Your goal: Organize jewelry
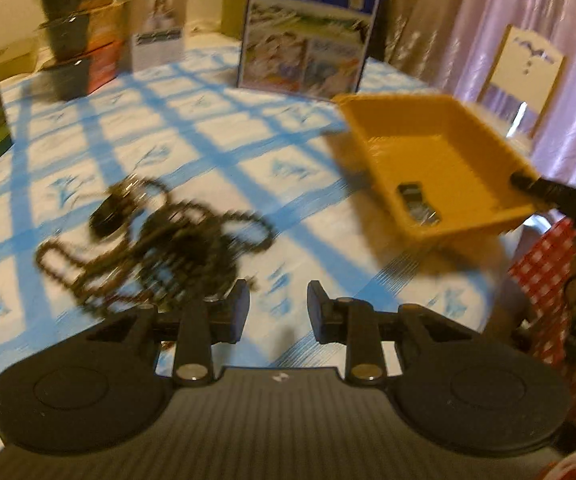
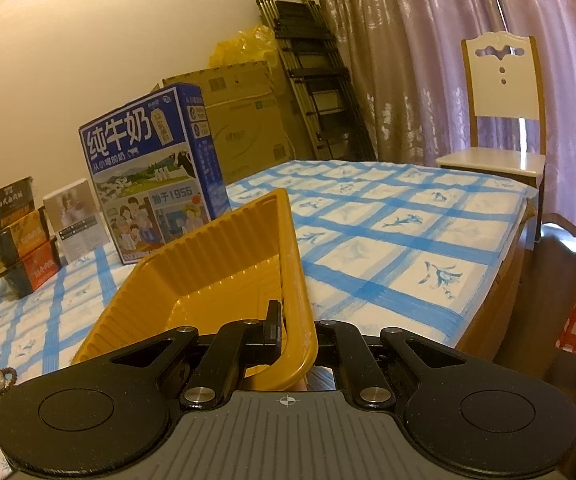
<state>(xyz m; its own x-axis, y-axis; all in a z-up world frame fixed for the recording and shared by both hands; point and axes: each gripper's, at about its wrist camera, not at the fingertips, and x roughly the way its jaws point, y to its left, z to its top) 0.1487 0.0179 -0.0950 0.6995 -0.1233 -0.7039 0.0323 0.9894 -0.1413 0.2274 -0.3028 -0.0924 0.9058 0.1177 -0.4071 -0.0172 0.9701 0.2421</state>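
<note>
On the table, covered by a blue-and-white checked cloth, the yellow tray serves as the landmark. The right gripper is clenched on the tray's near right rim: one finger sits inside the wall and the other outside, and the tray is tilted up off the cloth on that side. In the left wrist view the same tray shows a small dark, shiny piece of jewelry lying in its near corner; the view is too blurred to tell what kind of piece it is. The right gripper's dark tip meets the tray's right rim there. To the left of the tray, well apart from it, a tangled heap of dark bead necklaces lies on the cloth, with a round dark pendant or watch face at its upper left edge. The left gripper hovers just beside the near right edge of that heap, its jaws released with a plain gap and only cloth visible between the fingers; nothing is held. Behind the tray stands a blue milk carton box, and further left of it a small white box and a stack of dark instant-noodle bowls. A white chair stands beyond the table's far right side, against a pink curtain.
</note>
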